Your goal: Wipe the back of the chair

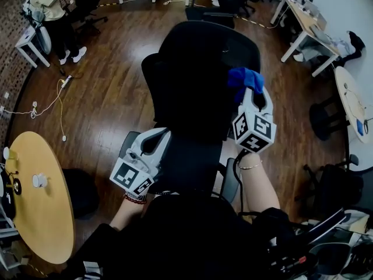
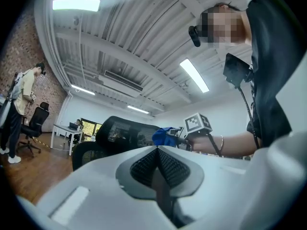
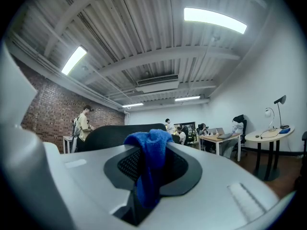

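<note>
Dark wood floor (image 1: 116,86) runs all round, with a round table (image 1: 41,214) well off to the left of the left gripper (image 1: 162,137) and a loose cable (image 1: 49,107) on the boards ahead of it. That gripper is clenched on nothing: its pads meet with no gap. It sits low against the left edge of the chair (image 1: 198,57). The chair's black back stands between the two grippers, its top edge ahead of both.

The back looks like mesh in a stiff frame, so it should give a little under pressure. A chair of this kind probably swivels or rolls when pushed. The frame edge beside the left gripper seems the firmest place to steady it.

On the right, the right gripper (image 1: 254,98) is pinched tight on the cloth (image 1: 245,77), up near the back's right shoulder. The cloth is blue, soft, light and limp. A bunch stands above the jaws and a tail hangs down between them. The bunch is what should meet the mesh, and a loose tail could drag or snag.

Further right of that gripper the floor is open as far as a dark stool (image 1: 323,118) and a desk (image 1: 303,22). That should leave free room for strokes across and down the back.
</note>
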